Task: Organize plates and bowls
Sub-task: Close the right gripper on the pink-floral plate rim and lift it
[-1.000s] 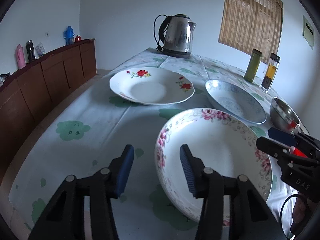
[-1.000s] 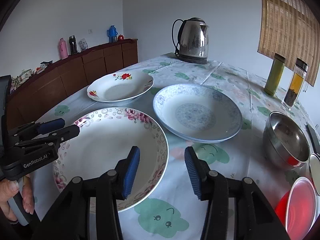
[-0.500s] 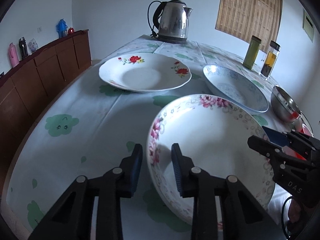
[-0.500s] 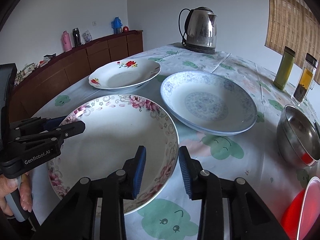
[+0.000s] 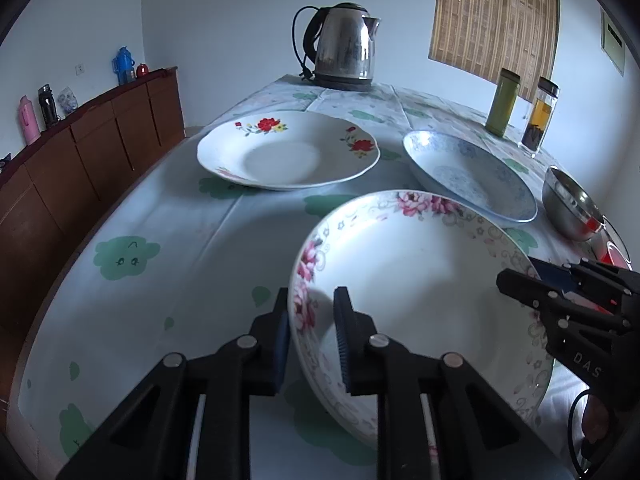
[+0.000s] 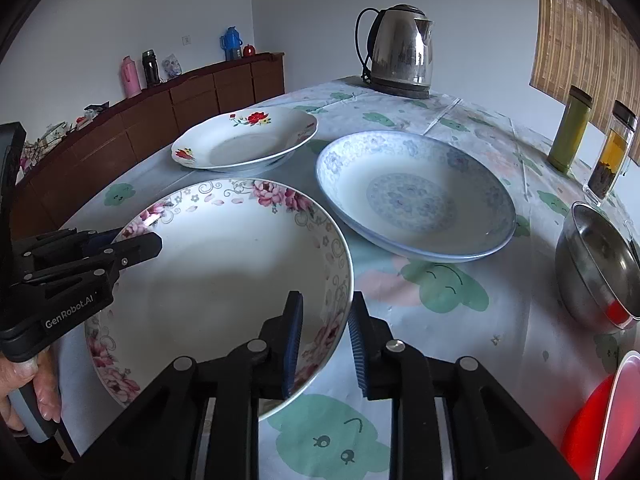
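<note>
A white plate with pink flowers (image 5: 420, 280) (image 6: 224, 272) lies nearest on the table. My left gripper (image 5: 311, 292) is shut on its left rim, one pad inside and one outside. My right gripper (image 6: 326, 296) straddles the opposite rim; its jaws are closing, with a little slack still left around the rim. Each gripper shows in the other's view, the left gripper (image 6: 132, 248) and the right gripper (image 5: 516, 280). A red-flowered plate (image 5: 284, 156) (image 6: 240, 148) and a blue-patterned plate (image 5: 472, 176) (image 6: 412, 196) lie farther back. A steel bowl (image 5: 572, 208) (image 6: 596, 264) sits on the right.
A steel kettle (image 5: 344, 52) stands at the table's far end. Two jars (image 5: 502, 102) stand at the right edge. A red bowl (image 6: 588, 420) lies near my right gripper. A wooden sideboard (image 5: 80, 160) runs along the left wall. A hand (image 6: 24, 392) holds the left gripper.
Both grippers' jaws have narrowed from wide apart to close around opposite rims of the pink-flowered plate. Both views have edged slightly forward over the plate.
</note>
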`<state>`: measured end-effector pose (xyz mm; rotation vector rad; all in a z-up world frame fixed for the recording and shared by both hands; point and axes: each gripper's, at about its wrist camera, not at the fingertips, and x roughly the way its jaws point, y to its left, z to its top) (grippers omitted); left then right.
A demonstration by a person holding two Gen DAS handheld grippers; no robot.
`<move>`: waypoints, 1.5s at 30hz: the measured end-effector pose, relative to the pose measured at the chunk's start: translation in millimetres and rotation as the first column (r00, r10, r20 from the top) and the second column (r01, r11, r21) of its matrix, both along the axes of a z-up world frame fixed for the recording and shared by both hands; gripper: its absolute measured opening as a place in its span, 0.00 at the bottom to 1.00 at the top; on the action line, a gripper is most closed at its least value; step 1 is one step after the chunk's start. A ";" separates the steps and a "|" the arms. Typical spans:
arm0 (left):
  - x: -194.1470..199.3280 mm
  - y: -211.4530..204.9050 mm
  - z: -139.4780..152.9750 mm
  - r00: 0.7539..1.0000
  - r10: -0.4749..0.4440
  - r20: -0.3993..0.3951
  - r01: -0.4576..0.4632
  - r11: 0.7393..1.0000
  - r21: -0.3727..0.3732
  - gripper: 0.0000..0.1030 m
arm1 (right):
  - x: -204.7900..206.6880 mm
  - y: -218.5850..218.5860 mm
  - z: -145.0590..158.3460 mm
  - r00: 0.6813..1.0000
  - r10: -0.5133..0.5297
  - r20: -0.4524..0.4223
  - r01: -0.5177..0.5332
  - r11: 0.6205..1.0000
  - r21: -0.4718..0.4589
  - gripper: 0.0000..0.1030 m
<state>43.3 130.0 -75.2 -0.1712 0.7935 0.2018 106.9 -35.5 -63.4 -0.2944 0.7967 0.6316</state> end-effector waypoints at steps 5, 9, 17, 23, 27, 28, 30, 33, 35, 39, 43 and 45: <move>-0.3 -1.3 0.4 1.000 -0.001 0.003 0.001 1.000 0.009 0.17 | 0.2 1.3 -0.2 1.000 -0.001 0.007 0.001 1.000 -0.011 0.23; 0.1 -1.9 0.6 1.000 0.002 0.002 -0.002 1.000 0.013 0.17 | -0.3 5.2 -1.5 1.000 0.018 0.025 -0.017 0.999 -0.043 0.23; -1.2 -0.5 1.5 1.000 0.011 0.014 -0.012 1.000 0.013 0.17 | 2.9 2.2 -1.3 0.999 0.035 0.004 -0.035 0.999 -0.010 0.23; -4.0 0.8 3.7 0.999 0.007 0.045 -0.007 1.000 0.010 0.17 | -0.5 0.2 1.9 0.999 0.040 0.023 -0.040 0.999 0.010 0.23; -6.8 1.6 5.6 0.998 0.002 0.069 -0.003 1.000 0.005 0.17 | -2.7 0.7 3.2 0.999 0.038 0.038 -0.038 0.999 0.010 0.23; -7.0 1.1 6.2 0.997 0.001 0.073 -0.002 1.000 0.006 0.17 | -3.3 0.5 3.7 0.998 0.038 0.042 -0.039 0.999 0.011 0.23; -6.6 0.0 6.9 0.997 0.002 0.076 -0.003 1.000 0.011 0.17 | -5.4 0.0 4.7 0.998 0.036 0.050 -0.036 0.999 0.012 0.23; -5.9 -1.1 7.9 0.996 0.008 0.083 -0.009 1.000 0.014 0.17 | -6.3 -0.7 5.7 0.998 0.032 0.053 -0.033 0.999 0.020 0.23; -5.3 -1.6 8.3 0.996 0.008 0.085 -0.009 1.000 0.016 0.17 | -6.6 -0.7 6.3 0.998 0.029 0.053 -0.030 0.999 0.022 0.23; -2.8 -2.4 8.7 0.997 0.008 0.080 -0.009 1.000 0.013 0.17 | -5.5 -0.5 9.7 0.998 0.018 0.058 -0.019 1.000 0.023 0.23; 1.4 -5.0 14.8 0.996 0.004 0.088 -0.005 1.000 0.011 0.17 | -3.4 -2.6 17.2 0.997 0.003 0.072 -0.005 1.000 0.022 0.23; 4.5 -7.0 19.0 0.996 0.002 0.094 -0.004 1.000 0.022 0.17 | -0.5 -4.0 20.1 0.997 -0.001 0.074 -0.001 1.000 0.026 0.23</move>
